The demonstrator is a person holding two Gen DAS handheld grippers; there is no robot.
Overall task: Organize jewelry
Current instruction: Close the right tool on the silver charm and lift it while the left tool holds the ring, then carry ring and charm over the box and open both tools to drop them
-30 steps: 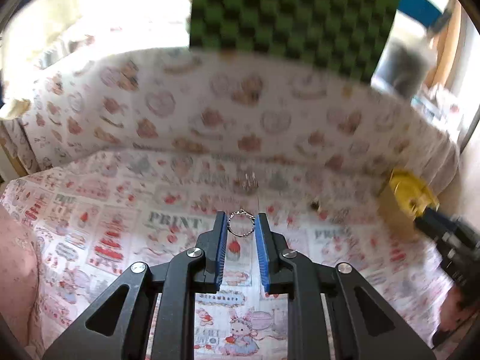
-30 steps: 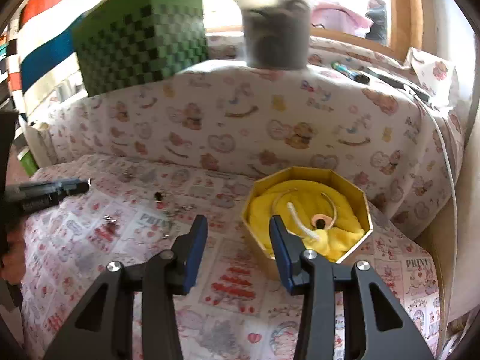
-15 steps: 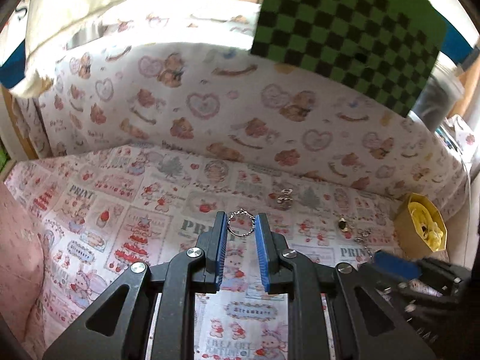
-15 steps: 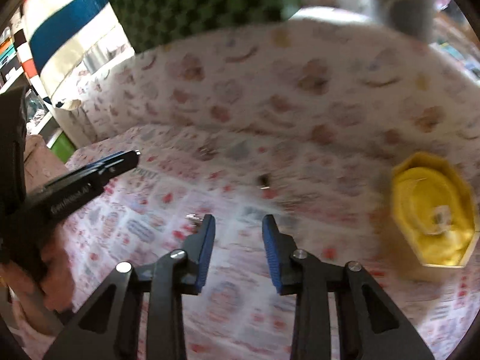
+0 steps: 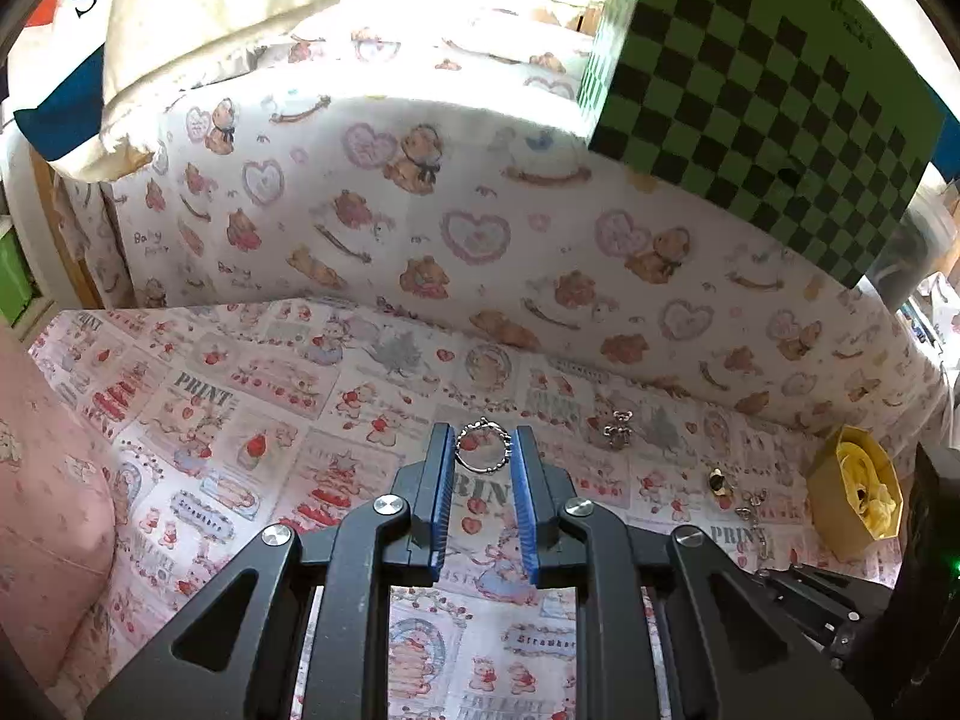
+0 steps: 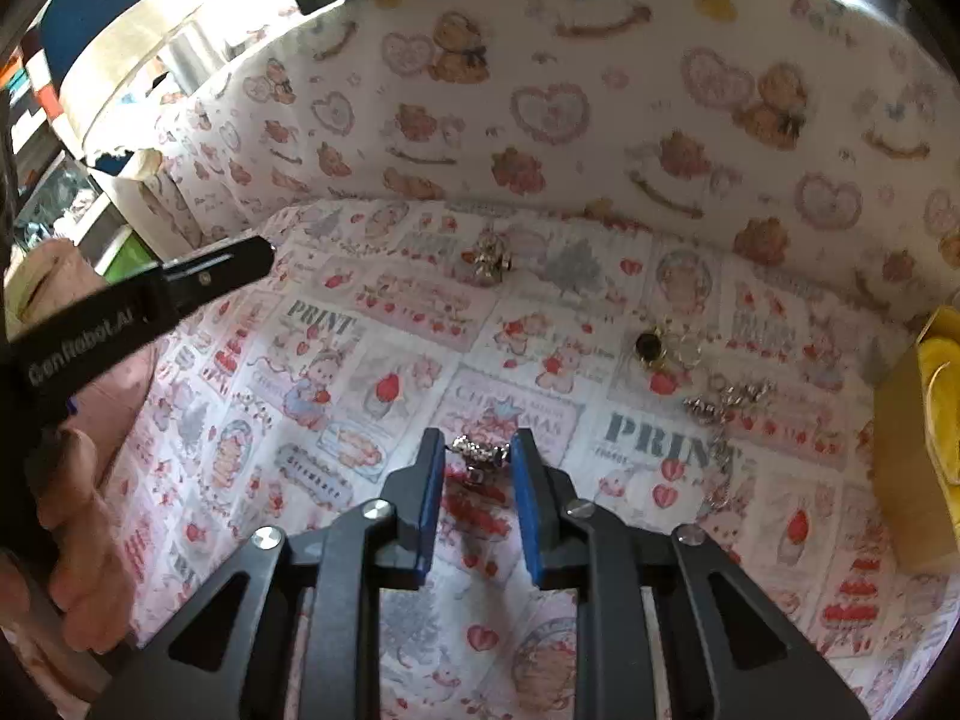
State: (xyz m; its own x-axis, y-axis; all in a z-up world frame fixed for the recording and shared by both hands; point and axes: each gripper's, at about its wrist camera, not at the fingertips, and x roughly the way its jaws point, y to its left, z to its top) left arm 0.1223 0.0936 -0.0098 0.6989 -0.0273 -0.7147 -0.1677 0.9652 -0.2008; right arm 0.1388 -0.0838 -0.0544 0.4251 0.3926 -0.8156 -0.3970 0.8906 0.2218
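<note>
A thin silver ring (image 5: 483, 449) stands upright between the blue pads of my left gripper (image 5: 480, 450), which is shut on it above the printed cloth (image 5: 252, 420). In the right wrist view the left gripper (image 6: 264, 252) shows from the side, held by a hand (image 6: 78, 516). My right gripper (image 6: 477, 450) is down at the cloth with its jaws closing. A small silver piece (image 6: 480, 451) lies between its tips and reaches both pads. The yellow-lined box (image 5: 855, 495) sits at the far right.
On the cloth lie a silver bear charm (image 6: 489, 261), a black-stone piece (image 6: 649, 347) and a tangle of silver chain (image 6: 726, 399). The box (image 6: 918, 432) stands right of them. A padded patterned wall (image 6: 540, 120) rises behind, with a green checkered box (image 5: 768, 90) on top.
My right gripper swung left from the yellow box, sank to the cloth and narrowed its jaws around the small silver piece. The left gripper shifted sideways, still gripping the ring.
</note>
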